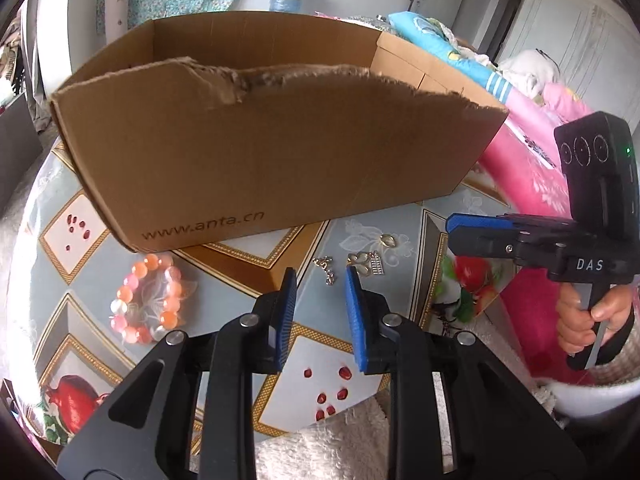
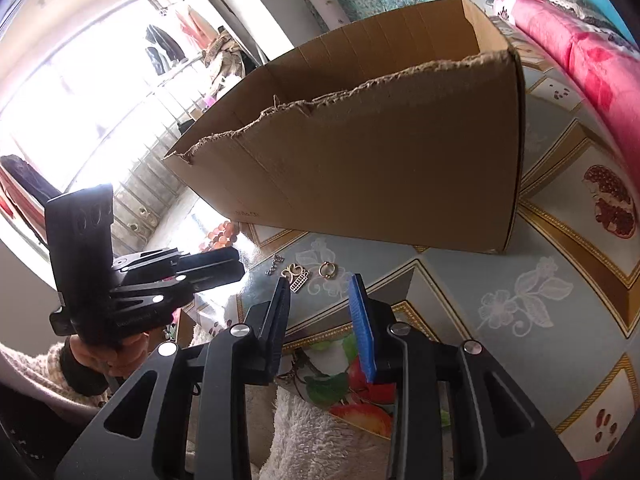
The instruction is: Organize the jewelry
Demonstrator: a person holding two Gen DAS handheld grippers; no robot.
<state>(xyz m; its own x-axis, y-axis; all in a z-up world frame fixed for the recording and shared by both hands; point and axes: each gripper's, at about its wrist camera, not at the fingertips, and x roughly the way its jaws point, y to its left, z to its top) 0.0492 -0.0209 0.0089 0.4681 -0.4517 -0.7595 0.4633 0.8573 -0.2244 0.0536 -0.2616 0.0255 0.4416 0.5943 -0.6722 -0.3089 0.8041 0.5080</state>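
Observation:
A brown cardboard box (image 1: 280, 148) with a torn rim stands on the patterned table; it also shows in the right wrist view (image 2: 380, 172). In front of it lie an orange and pink bead bracelet (image 1: 146, 299), a small silver chain piece (image 1: 326, 270), gold charms (image 1: 366, 262) and a gold ring (image 1: 387, 241). The ring (image 2: 328, 269), the charms (image 2: 296, 276) and the chain piece (image 2: 274, 265) show in the right wrist view too. My left gripper (image 1: 320, 276) is open and empty just short of the chain piece. My right gripper (image 2: 320, 280) is open and empty near the charms and ring.
The table (image 1: 248, 264) has a glossy cover printed with pomegranates and gold borders. A pink quilt (image 1: 532, 152) lies to the right of the box. A white fluffy cloth (image 2: 308, 432) hangs at the table's near edge. A bright window (image 2: 80, 112) is at the left.

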